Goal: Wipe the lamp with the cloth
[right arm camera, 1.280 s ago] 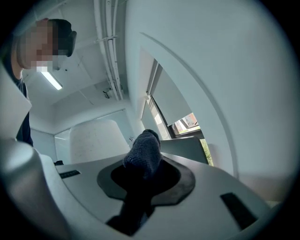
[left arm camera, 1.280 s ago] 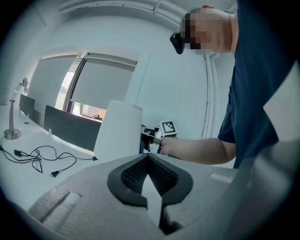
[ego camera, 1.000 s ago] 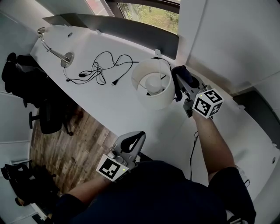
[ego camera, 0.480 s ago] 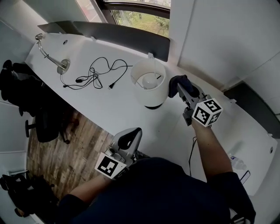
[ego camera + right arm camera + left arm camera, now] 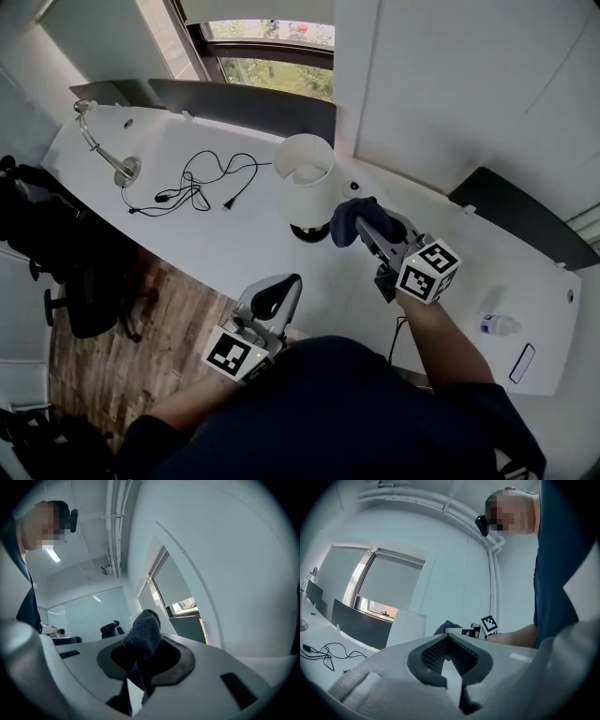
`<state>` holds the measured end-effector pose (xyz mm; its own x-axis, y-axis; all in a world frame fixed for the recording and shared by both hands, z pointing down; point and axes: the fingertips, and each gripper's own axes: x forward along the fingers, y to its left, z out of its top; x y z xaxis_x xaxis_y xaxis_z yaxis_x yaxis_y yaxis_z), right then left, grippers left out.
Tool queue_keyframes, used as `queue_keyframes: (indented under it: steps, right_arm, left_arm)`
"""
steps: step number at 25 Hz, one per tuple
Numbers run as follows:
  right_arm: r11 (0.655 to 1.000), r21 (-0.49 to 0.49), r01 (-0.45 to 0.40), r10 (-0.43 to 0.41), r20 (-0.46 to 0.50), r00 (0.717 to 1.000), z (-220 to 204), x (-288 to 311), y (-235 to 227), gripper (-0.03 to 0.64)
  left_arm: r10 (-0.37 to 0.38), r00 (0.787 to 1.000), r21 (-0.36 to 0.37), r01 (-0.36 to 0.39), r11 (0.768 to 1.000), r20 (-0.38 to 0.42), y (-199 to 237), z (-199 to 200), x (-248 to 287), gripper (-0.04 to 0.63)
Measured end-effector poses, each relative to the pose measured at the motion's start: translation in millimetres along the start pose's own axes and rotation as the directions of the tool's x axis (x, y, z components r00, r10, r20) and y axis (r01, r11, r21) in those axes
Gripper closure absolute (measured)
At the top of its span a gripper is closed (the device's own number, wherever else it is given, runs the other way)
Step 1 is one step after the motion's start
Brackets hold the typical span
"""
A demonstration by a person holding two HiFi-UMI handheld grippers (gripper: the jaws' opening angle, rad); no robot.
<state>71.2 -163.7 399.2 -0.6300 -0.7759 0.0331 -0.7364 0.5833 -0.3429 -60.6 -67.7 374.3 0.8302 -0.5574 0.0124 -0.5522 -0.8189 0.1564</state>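
The lamp (image 5: 304, 181), with a white drum shade and a dark round base, stands on the white table (image 5: 225, 239). My right gripper (image 5: 364, 222) is shut on a dark blue cloth (image 5: 347, 221), which sits by the shade's lower right edge, just above the base. In the right gripper view the cloth (image 5: 143, 633) bulges up from between the jaws of the right gripper (image 5: 139, 663). My left gripper (image 5: 275, 298) hangs low off the table's front edge, shut and empty. The left gripper view shows the left gripper (image 5: 449, 663), the shade (image 5: 405, 627) and the cloth (image 5: 444, 627) beyond it.
A black cable (image 5: 202, 178) lies loose left of the lamp. A chrome gooseneck fixture (image 5: 105, 148) stands at the far left. A small bottle (image 5: 497, 324) and a flat white device (image 5: 523, 363) lie far right. A dark chair (image 5: 89, 281) stands on the wooden floor.
My right gripper has carried the cloth down the shade's right side to its lower edge. The head view has pulled back. The left gripper has stayed put.
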Motion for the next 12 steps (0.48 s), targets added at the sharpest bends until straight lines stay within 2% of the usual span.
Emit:
queue_keyframes:
  steps: [12]
  right_arm:
    - [0.993,-0.025,-0.113,0.113,0.034,0.993,1.5,-30.0,105.7,0.528]
  left_arm:
    - [-0.067,0.997,0.047,0.065,0.997,0.045,-25.0,22.8,-22.9,0.589]
